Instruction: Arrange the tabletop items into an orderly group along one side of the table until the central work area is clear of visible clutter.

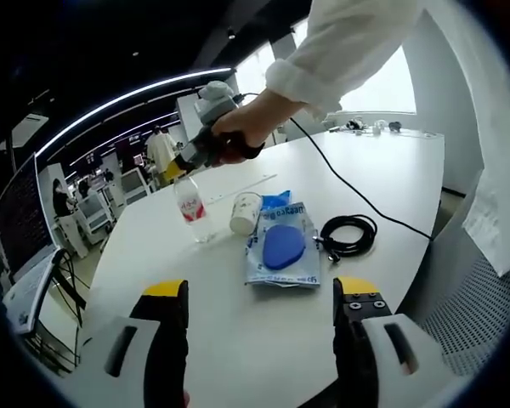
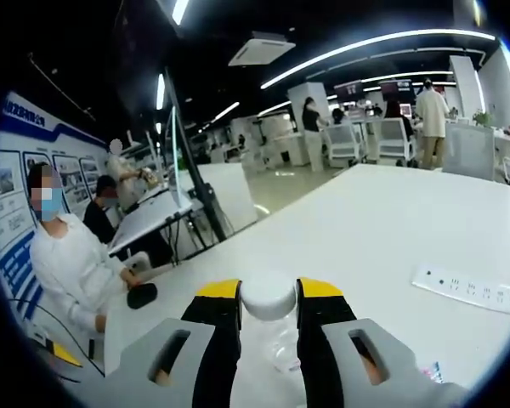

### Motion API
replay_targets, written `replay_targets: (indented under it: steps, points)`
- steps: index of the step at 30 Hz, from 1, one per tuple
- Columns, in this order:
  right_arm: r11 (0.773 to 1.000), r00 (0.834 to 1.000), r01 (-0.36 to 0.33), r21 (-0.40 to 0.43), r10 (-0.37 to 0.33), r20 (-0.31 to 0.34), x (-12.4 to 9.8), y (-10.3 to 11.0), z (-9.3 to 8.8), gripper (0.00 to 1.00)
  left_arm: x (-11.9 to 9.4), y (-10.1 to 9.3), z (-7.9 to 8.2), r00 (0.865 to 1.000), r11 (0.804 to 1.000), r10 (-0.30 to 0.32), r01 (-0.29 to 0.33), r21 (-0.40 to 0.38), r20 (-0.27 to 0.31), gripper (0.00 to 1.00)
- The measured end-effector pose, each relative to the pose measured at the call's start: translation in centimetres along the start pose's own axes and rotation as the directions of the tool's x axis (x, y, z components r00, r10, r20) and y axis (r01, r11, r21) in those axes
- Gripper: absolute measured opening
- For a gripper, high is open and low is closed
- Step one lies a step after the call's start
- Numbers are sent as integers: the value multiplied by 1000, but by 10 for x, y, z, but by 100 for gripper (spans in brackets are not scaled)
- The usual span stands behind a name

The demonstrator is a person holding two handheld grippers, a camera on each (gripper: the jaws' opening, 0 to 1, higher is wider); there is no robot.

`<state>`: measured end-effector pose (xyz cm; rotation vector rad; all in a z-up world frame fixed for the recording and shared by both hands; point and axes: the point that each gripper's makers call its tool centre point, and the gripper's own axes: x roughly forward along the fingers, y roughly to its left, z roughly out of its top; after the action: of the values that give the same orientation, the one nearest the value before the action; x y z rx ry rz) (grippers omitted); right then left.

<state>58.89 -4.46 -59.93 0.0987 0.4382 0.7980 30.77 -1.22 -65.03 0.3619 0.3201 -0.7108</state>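
Note:
A clear water bottle [image 1: 191, 208] with a red label stands upright on the white table [image 1: 391, 170]. My right gripper [image 1: 185, 170], held by a hand, comes down on its top. In the right gripper view the bottle's white cap [image 2: 269, 295] sits between the yellow-tipped jaws of my right gripper [image 2: 269, 299], which are shut on it. A paper cup [image 1: 245, 212] lies on its side beside a blue-and-white packet [image 1: 280, 245]. Right of the packet is a coiled black cable [image 1: 348, 234]. My left gripper [image 1: 261, 297] hovers open near the table's edge, short of the packet.
Small items [image 1: 370, 126] sit at the table's far end. A white power strip [image 2: 467, 289] lies on the table. A seated person [image 2: 68, 263] and a black object [image 2: 140, 295] are at the table's edge. Desks and chairs stand beyond.

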Motion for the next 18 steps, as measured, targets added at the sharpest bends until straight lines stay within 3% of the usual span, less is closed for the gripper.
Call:
replay_targets:
  steps: [18]
  points:
    - [1000, 1000, 1, -6, -1, 7, 4, -9, -1, 22, 2, 1, -4, 1000, 1000, -1, 1, 1, -20, 69]
